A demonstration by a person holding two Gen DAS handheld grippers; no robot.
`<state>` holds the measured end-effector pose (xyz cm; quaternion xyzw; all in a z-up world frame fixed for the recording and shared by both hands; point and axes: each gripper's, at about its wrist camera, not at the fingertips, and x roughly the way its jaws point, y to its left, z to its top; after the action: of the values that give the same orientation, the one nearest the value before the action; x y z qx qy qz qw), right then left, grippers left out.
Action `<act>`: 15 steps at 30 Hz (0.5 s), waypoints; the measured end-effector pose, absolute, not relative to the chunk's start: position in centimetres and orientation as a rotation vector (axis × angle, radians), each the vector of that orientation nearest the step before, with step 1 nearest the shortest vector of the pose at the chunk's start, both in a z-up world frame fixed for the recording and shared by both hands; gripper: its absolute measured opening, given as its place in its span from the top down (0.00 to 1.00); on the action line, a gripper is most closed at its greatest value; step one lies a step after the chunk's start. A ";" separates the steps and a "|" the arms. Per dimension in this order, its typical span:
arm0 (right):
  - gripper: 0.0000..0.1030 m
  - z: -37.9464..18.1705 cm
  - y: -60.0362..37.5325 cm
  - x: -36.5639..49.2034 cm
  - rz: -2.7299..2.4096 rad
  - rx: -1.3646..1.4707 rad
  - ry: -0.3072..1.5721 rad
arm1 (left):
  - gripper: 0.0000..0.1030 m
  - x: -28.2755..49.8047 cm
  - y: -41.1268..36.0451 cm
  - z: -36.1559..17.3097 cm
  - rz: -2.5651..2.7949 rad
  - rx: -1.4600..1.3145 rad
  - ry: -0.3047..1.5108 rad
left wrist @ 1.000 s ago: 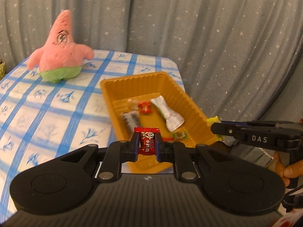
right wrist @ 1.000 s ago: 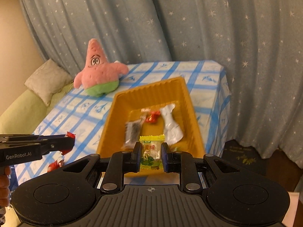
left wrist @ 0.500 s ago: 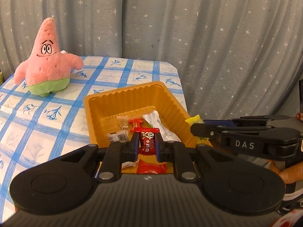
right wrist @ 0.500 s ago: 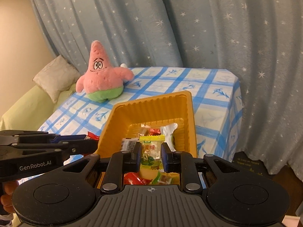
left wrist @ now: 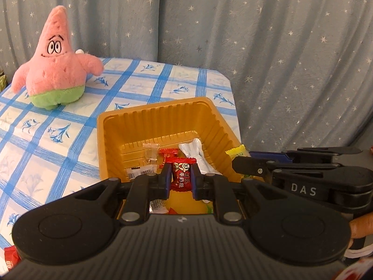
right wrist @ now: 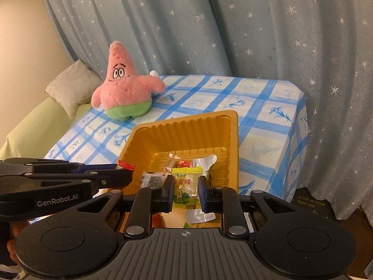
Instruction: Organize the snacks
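The left gripper (left wrist: 181,178) is pinching a red candy (left wrist: 183,175), the right gripper (right wrist: 186,187) a green candy (right wrist: 186,184). Both are hanging over the tray (left wrist: 163,116) mid-frame. Next, each is needing to let go inside it.

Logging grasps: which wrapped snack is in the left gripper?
The red candy, pinched in the left gripper; the right gripper holds the yellow-green candy.
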<state>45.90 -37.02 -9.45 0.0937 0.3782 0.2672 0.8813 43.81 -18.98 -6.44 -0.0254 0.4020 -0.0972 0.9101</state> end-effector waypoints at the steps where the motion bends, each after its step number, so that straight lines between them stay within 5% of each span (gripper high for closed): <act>1: 0.78 -9.6 -37.0 46.1 0.559 0.196 0.790 | 0.86 44.0 -19.0 -6.7 -0.199 -0.054 0.835; 15: 0.79 -10.5 -37.3 47.9 0.565 0.208 0.811 | 0.85 46.6 -20.1 -9.2 -0.187 -0.050 0.896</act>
<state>47.91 -37.35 -10.48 0.0998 0.3883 0.2705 0.8753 46.60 -20.11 -9.23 -0.0239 0.4326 -0.0902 0.8968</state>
